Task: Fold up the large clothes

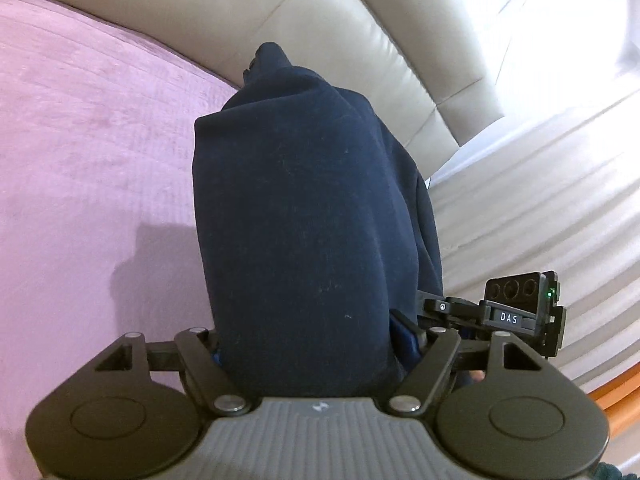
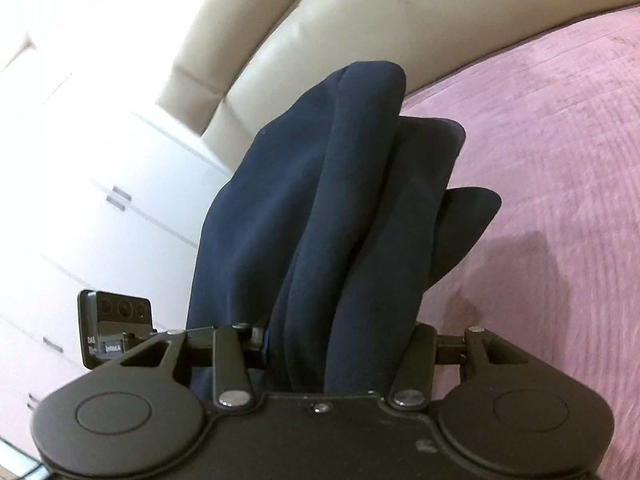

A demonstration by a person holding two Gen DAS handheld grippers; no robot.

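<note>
A dark navy garment (image 1: 304,216) hangs bunched from my left gripper (image 1: 308,344), which is shut on it; the cloth hides the fingertips. In the right wrist view the same navy garment (image 2: 320,216) drapes in thick folds out of my right gripper (image 2: 332,352), also shut on it, fingertips hidden. Both grippers hold the garment lifted above a pink bedspread (image 1: 88,168) that also shows in the right wrist view (image 2: 552,184). A loose flap of the cloth (image 2: 468,220) sticks out to the right.
A cream padded headboard (image 1: 320,24) stands behind the bed and shows in the right wrist view too (image 2: 320,20). White cupboard doors with handles (image 2: 120,196) lie to the left. The other gripper's body (image 1: 520,308) is close on the right.
</note>
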